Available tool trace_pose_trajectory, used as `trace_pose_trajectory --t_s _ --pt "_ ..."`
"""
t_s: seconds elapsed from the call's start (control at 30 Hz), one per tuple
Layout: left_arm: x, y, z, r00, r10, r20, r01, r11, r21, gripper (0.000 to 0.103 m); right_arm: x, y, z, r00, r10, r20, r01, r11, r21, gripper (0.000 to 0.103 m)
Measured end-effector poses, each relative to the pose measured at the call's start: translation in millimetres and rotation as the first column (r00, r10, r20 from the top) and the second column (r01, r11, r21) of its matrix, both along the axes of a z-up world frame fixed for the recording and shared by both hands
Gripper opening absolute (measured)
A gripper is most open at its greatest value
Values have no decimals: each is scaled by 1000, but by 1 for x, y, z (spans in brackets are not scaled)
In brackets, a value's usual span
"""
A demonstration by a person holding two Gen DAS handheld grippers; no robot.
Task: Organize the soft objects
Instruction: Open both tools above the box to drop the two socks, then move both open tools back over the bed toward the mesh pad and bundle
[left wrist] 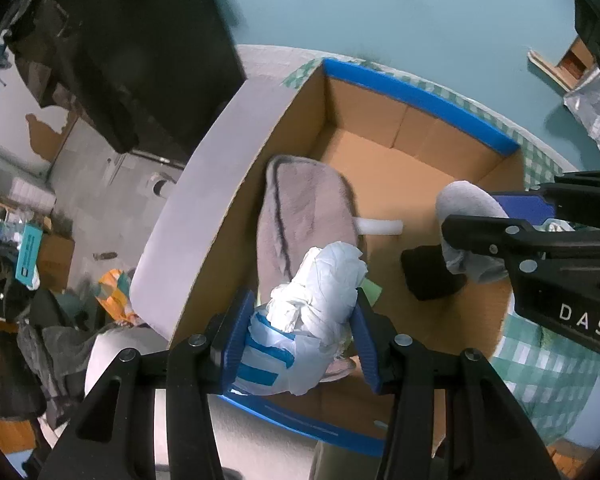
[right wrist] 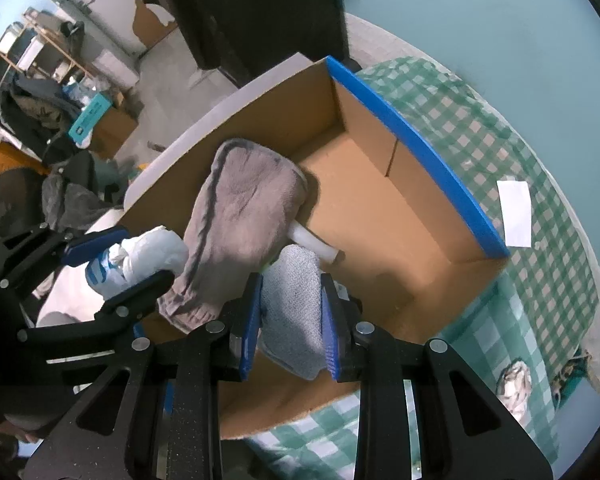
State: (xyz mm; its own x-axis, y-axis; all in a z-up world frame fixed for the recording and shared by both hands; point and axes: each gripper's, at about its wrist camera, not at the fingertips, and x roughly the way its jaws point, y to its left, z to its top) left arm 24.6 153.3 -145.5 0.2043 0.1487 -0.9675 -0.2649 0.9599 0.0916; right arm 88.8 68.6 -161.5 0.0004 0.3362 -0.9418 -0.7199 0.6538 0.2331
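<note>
An open cardboard box [left wrist: 420, 92] [right wrist: 412, 136] with blue-taped edges stands on a green checked cloth. A grey-pink towel [left wrist: 304, 208] [right wrist: 240, 220] lies inside against its left wall, with a white foam tube [left wrist: 380, 227] [right wrist: 316, 245] and a black soft item [left wrist: 432, 276] beside it. My left gripper [left wrist: 300, 336] [right wrist: 120, 268] is shut on a white crumpled plastic bag with blue stripes [left wrist: 316, 288] [right wrist: 148, 258], above the box's near left corner. My right gripper [right wrist: 290, 320] [left wrist: 496, 216] is shut on a light grey sock [right wrist: 294, 308] [left wrist: 472, 232], above the box's near side.
The green checked cloth [right wrist: 500, 160] bears a white paper slip [right wrist: 516, 212] right of the box and a crumpled wad [right wrist: 514, 384] at the near right. A dark cabinet [left wrist: 140, 40] and cluttered floor with clothes [left wrist: 28, 320] lie left. A teal wall is behind.
</note>
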Motion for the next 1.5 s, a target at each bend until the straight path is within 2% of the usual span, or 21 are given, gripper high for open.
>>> trace_pose_trajectory --t_s 0.17,0.27,0.33,0.47,0.67,1.1,1.5 --pt "1 9 -8 999 35 -24 -36 999 -14 50 0 5 -1 1000 6 3 -6 1000 5 29" --pt "0 10 -9 999 45 -30 -46 999 -9 56 0 6 1 1000 2 11 -2 1000 8 34" --pt "0 10 -8 999 43 -28 -43 999 -3 65 0 5 4 1000 1 19 -1 1000 16 47" --pt "-1 8 -4 999 39 -18 -39 999 7 69 0 0 10 999 -4 40 3 1000 22 63" --pt "-1 2 0 999 37 -20 -37 999 7 70 -1 -16 10 998 -29 47 28 999 25 63" --pt "6 -42 17 998 -69 2 69 997 21 71 3 -73 20 990 -121 70 119 992 36 63" --pt "17 -92 20 988 -154 4 154 988 12 72 10 -138 17 974 -213 74 212 977 17 63"
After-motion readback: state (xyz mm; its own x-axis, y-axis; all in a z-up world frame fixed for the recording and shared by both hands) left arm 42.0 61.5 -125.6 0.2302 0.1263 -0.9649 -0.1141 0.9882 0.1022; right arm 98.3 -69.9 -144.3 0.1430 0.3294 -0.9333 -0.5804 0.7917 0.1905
